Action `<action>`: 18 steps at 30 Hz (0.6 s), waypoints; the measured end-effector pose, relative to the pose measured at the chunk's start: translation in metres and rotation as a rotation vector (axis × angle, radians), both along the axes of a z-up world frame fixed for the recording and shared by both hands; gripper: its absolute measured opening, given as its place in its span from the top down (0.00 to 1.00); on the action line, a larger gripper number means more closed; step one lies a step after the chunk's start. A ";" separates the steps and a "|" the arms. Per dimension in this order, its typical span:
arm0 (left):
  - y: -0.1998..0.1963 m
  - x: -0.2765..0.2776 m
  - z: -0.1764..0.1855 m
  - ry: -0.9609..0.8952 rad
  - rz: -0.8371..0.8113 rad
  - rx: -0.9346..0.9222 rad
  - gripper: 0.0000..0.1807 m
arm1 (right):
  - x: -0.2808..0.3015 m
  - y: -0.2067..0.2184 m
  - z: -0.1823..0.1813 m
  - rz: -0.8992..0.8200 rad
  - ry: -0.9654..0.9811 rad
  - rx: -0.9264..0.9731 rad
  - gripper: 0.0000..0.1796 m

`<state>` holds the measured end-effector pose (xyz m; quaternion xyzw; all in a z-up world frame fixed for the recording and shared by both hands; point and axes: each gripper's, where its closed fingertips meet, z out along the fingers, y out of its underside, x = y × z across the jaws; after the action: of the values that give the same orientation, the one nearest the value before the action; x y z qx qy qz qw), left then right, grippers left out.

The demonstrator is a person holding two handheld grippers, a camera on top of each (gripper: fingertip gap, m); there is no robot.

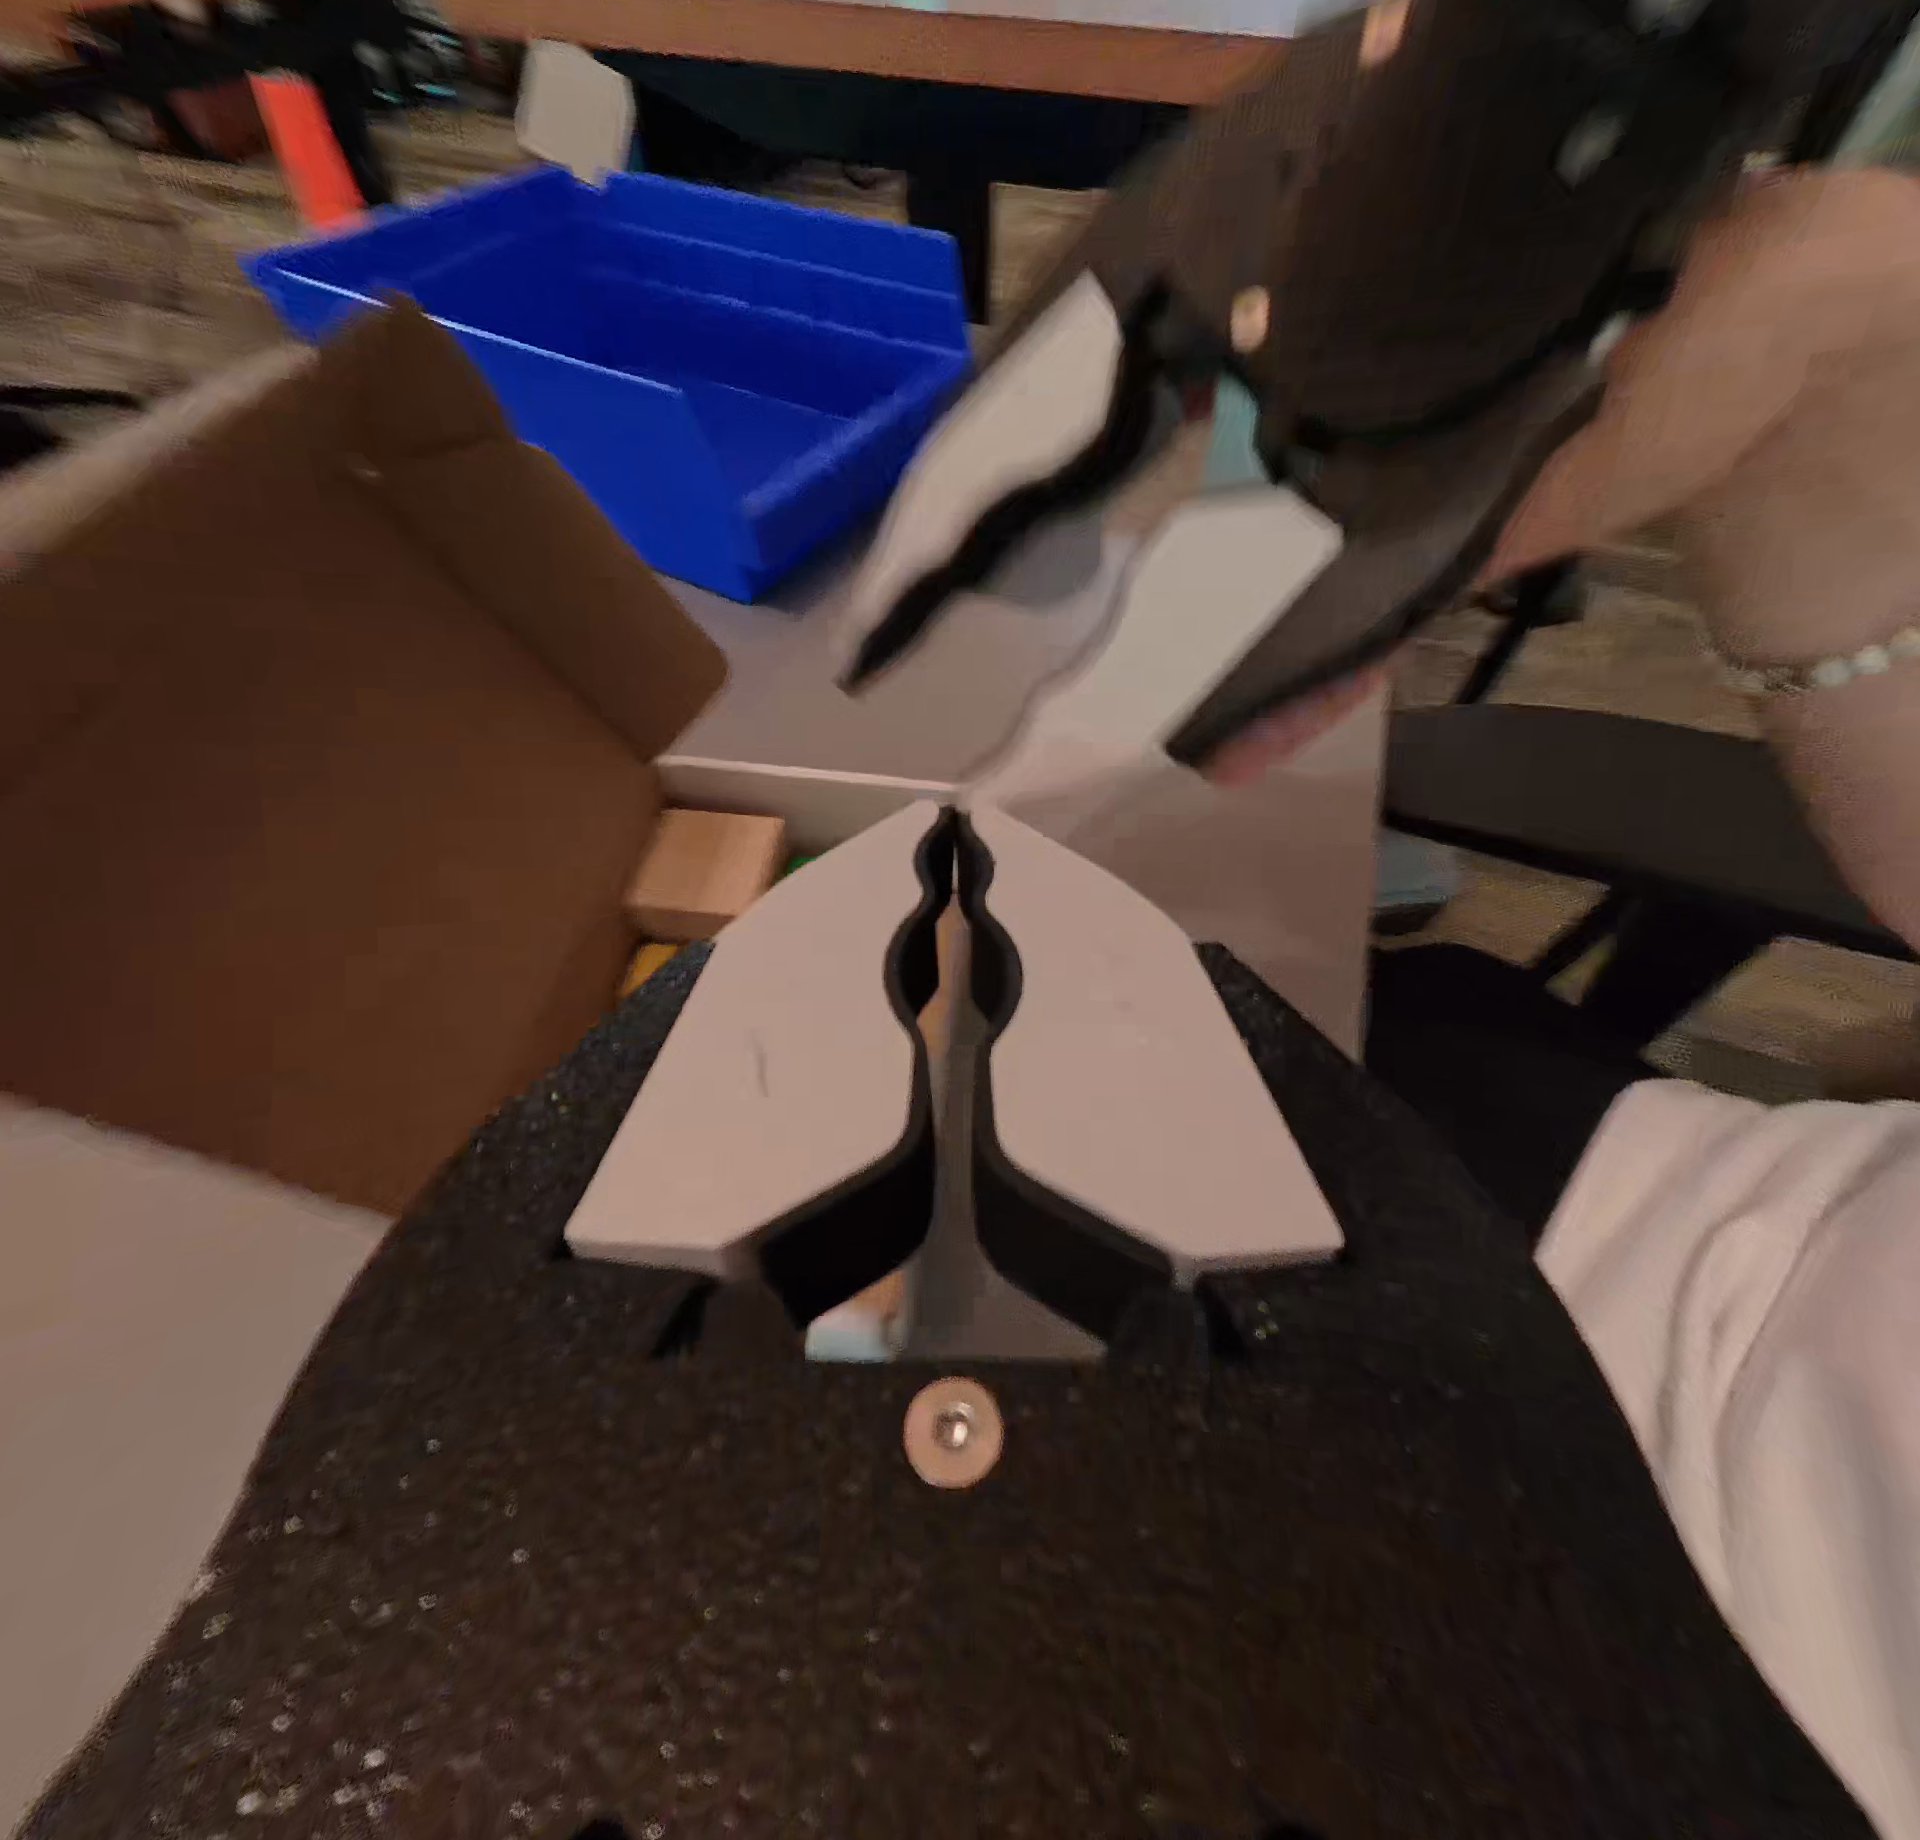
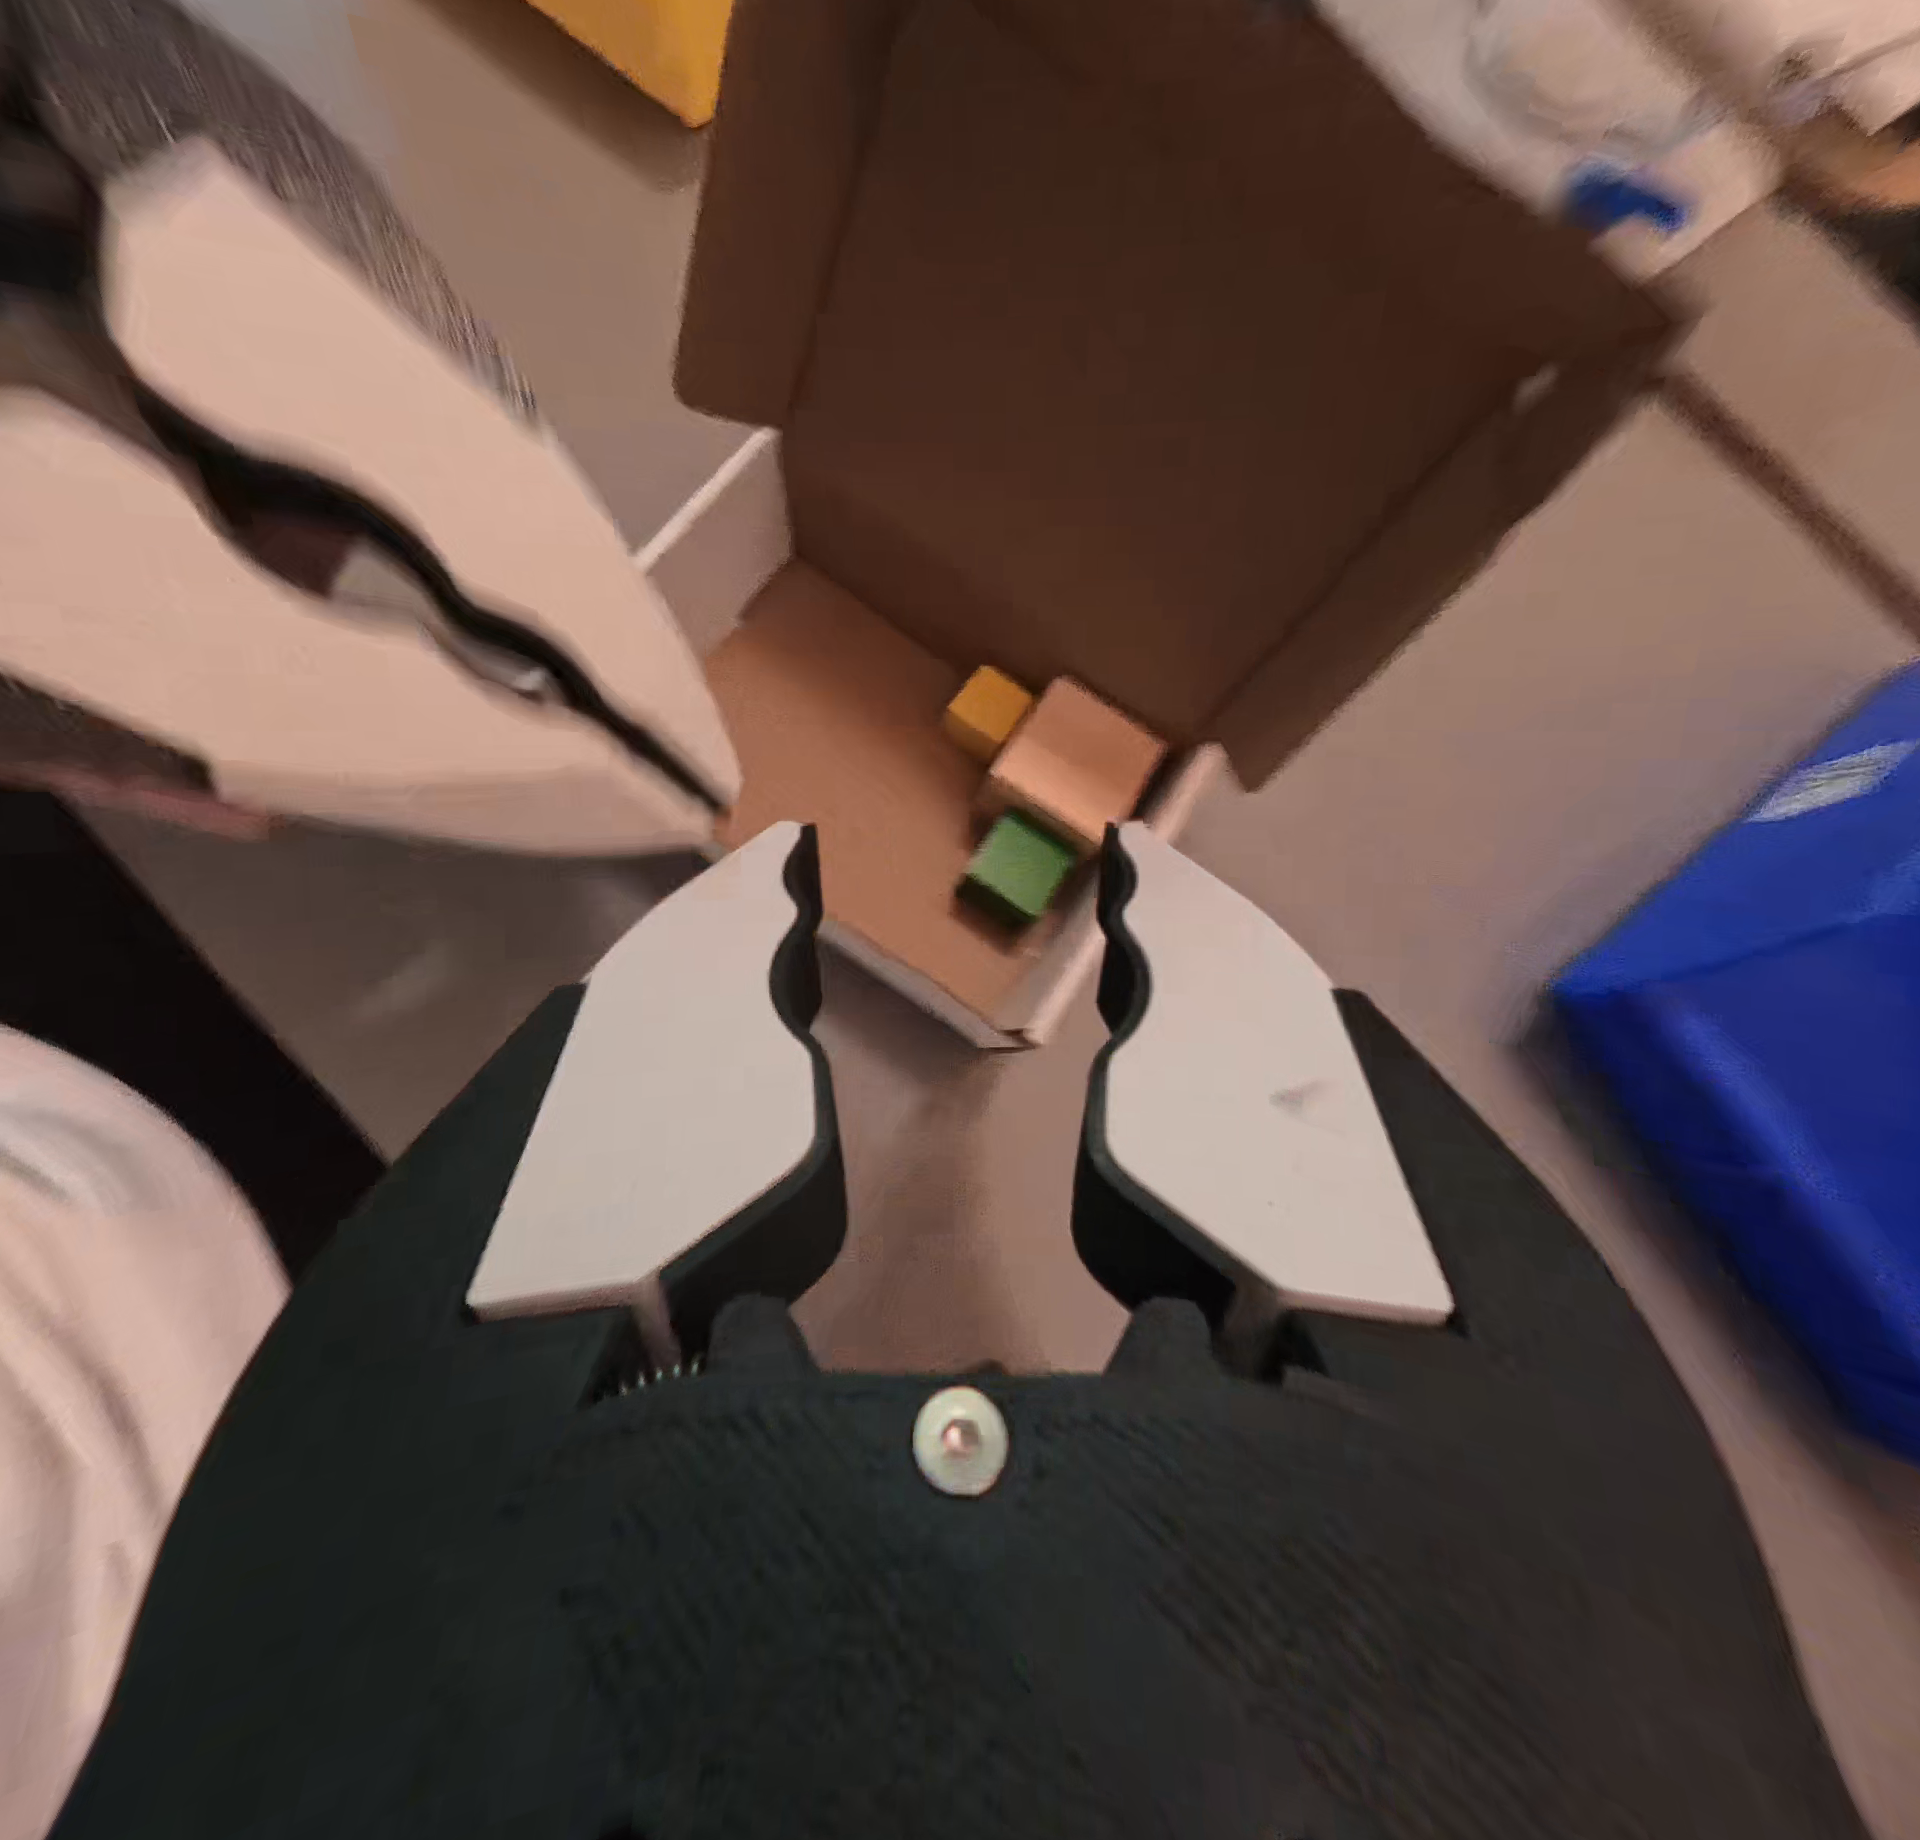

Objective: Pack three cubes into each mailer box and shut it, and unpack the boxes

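The mailer box, white outside and brown inside, stands open on the grey table with its lid (image 2: 1143, 336) raised; the lid also fills the left of the left wrist view (image 1: 312, 751). Inside, against the right wall, lie a yellow cube (image 2: 987, 710), a plain wooden cube (image 2: 1075, 762) and a green cube (image 2: 1018, 871). The wooden cube shows in the left wrist view too (image 1: 707, 871). My left gripper (image 1: 954, 824) is shut with a thin panel of the box's side wall between its jaws (image 2: 722, 798). My right gripper (image 2: 956, 840) is open and empty over the box's front edge (image 1: 925, 699).
A blue bin (image 1: 623, 336) stands on the table just beyond the box, at the right in the right wrist view (image 2: 1766, 1063). A yellow container (image 2: 644, 3) sits behind the lid. A black chair (image 1: 1610, 824) and wooden desks (image 1: 883, 24) lie past the table edge. It is some 9 cm from my right tips to the plain wooden cube (image 2: 1075, 762). Look for it in the left wrist view (image 1: 707, 861) too.
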<state>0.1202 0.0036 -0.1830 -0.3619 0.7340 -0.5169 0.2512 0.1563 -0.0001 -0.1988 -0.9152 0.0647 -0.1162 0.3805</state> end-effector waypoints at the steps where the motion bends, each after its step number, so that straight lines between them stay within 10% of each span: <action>1: 0.016 0.000 0.010 -0.039 0.053 0.031 1.00 | -0.005 0.004 -0.013 0.008 0.064 -0.018 0.70; 9: 0.115 -0.015 0.034 -0.059 0.286 0.036 1.00 | 0.035 0.023 -0.067 -0.169 0.121 -0.298 0.68; 18: 0.107 -0.018 0.015 0.003 0.196 0.108 1.00 | 0.061 0.033 -0.075 -0.218 0.133 -0.347 0.75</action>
<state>0.1021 0.1104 -0.1680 -0.4185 0.7223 -0.4491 0.3185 0.2173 0.0330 -0.2735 -0.9603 0.1671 -0.1052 0.1971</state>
